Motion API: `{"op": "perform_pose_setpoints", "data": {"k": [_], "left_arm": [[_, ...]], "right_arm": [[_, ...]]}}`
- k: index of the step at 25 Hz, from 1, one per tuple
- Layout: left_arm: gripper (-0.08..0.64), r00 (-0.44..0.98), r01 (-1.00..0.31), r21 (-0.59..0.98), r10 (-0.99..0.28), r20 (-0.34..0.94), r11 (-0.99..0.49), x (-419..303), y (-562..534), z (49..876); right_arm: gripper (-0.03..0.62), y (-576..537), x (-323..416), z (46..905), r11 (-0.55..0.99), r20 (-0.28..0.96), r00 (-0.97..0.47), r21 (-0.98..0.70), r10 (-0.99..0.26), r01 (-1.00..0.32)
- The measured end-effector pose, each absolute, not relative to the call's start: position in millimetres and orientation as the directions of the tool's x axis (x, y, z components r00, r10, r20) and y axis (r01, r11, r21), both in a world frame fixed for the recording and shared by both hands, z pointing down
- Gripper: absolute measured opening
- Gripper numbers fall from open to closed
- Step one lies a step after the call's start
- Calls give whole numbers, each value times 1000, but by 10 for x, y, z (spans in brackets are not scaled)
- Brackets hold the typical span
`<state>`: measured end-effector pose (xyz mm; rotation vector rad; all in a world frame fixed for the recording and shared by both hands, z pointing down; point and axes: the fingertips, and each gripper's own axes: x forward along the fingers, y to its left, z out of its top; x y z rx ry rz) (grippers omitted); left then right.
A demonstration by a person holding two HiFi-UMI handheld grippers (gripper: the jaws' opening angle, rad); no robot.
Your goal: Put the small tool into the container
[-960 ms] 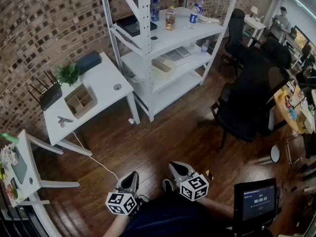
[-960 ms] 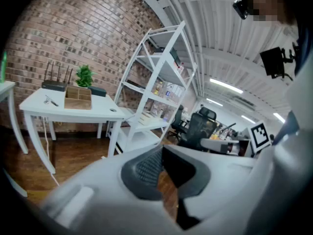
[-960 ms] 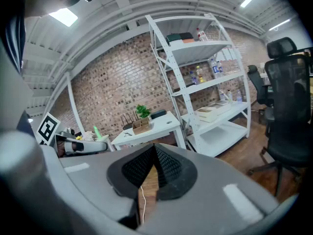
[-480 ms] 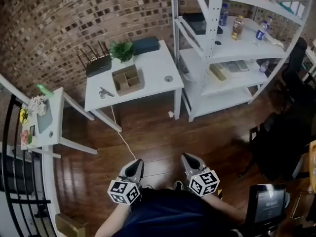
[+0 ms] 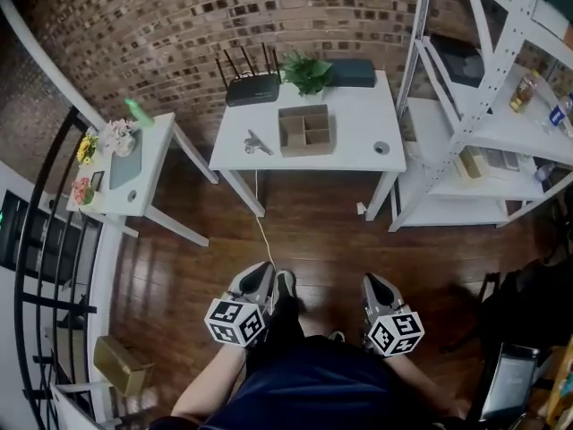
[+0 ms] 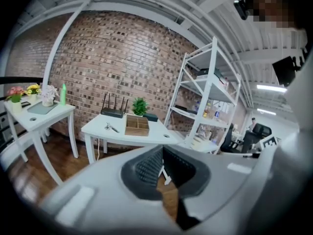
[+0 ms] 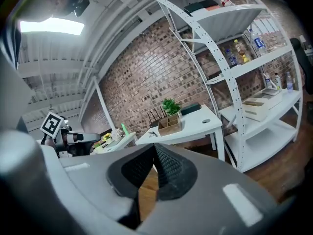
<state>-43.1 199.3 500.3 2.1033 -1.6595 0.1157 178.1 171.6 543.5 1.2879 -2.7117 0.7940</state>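
- Both pairs of jaws pressed together, empty: left gripper [image 5: 260,274] and right gripper [image 5: 372,285], low before the person's lap.
- Farther off, on the white table [image 5: 358,141], small tool [image 5: 258,142] lying just left of the wooden container [image 5: 305,130], outside it.
- Now centred ahead; earlier off to the left, with the shelving [image 5: 483,141] swung right since.

Dim, even indoor light; a ceiling lamp [image 7: 51,26] glares white. Both gripper views bow hard toward black corners, and the left gripper [image 6: 162,150] and right gripper [image 7: 154,146] look soft, perhaps out of focus.
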Motion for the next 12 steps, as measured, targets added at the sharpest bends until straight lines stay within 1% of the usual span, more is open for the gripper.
{"op": "perform_pose_setpoints", "data": {"k": [6, 10, 12], "left_arm": [[15, 339, -910, 353, -882, 327, -219, -857, 1264, 5268], [16, 412, -881, 392, -839, 357, -265, -1207, 639, 5488], [30, 438, -867, 415, -818, 372, -275, -1401, 365, 5563]], "right_arm": [[11, 1125, 1432, 5456, 490, 287, -596, -364, -750, -792], [11, 574, 1083, 5342, 425, 320, -524, -332, -789, -842], [11, 373, 866, 5284, 416, 342, -508, -310, -791, -855]]}}
